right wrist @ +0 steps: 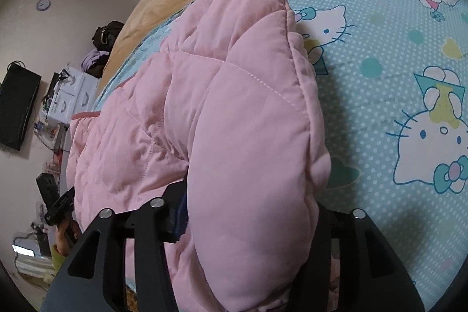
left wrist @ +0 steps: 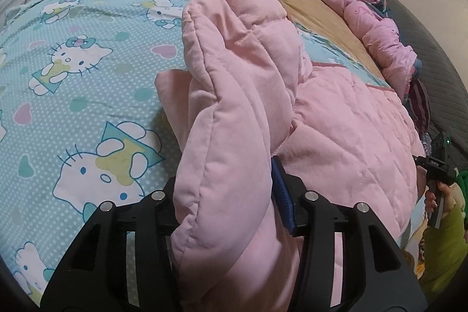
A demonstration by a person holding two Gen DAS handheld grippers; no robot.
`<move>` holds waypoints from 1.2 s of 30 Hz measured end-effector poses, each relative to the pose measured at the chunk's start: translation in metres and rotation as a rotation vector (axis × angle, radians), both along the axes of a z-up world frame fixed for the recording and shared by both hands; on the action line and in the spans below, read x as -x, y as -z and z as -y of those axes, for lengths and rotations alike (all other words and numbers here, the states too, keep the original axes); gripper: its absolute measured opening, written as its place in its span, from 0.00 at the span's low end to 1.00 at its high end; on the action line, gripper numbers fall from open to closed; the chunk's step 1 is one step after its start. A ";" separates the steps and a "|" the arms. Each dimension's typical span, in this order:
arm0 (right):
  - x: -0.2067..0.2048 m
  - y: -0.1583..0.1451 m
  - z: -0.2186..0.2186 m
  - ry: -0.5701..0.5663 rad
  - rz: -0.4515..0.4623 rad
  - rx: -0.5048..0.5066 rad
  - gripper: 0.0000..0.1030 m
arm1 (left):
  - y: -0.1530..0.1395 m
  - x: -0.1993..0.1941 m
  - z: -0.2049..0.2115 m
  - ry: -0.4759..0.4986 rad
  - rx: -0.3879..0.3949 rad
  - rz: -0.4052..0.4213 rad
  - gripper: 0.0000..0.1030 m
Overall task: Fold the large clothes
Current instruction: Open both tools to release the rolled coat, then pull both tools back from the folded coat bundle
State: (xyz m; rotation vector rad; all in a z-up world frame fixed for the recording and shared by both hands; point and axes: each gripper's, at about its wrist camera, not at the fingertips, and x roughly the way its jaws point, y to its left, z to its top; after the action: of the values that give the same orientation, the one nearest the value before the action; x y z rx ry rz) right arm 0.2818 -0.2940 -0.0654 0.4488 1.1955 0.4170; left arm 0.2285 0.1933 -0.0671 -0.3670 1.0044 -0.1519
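Pink quilted coat [left wrist: 336,130] on cartoon-cat bedsheet [left wrist: 87,84]. Left gripper [left wrist: 231,195] clamped on a thick padded fold; right gripper [right wrist: 248,212] likewise, jaws held wide by padding.

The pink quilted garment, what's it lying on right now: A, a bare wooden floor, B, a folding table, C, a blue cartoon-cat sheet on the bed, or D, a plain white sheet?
C: the pink quilted garment, clamped by both the left gripper and the right gripper, rests on the blue cartoon-cat sheet.
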 end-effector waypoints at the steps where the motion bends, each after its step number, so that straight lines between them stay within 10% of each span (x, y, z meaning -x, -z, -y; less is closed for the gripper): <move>1: 0.001 0.000 -0.001 0.002 0.005 0.016 0.53 | 0.000 0.000 0.000 -0.001 0.000 -0.001 0.41; 10: 0.006 -0.007 -0.007 0.051 0.037 0.190 0.94 | -0.005 0.002 -0.002 -0.012 -0.045 -0.012 0.60; 18: 0.026 -0.032 -0.011 0.086 0.157 0.305 0.96 | -0.024 0.021 -0.010 -0.066 -0.123 -0.003 0.91; 27: 0.107 -0.125 -0.033 0.084 0.509 0.354 0.96 | -0.093 0.080 -0.011 -0.167 -0.251 0.212 0.91; 36: 0.188 -0.171 -0.049 0.038 0.657 0.317 0.96 | -0.138 0.146 0.037 -0.145 -0.292 0.353 0.91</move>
State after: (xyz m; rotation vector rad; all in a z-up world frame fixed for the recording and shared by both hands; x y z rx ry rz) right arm 0.0936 -0.2453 0.1054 0.0425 0.5946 0.2995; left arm 0.0821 0.1559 0.0707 -0.1371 0.6362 0.0612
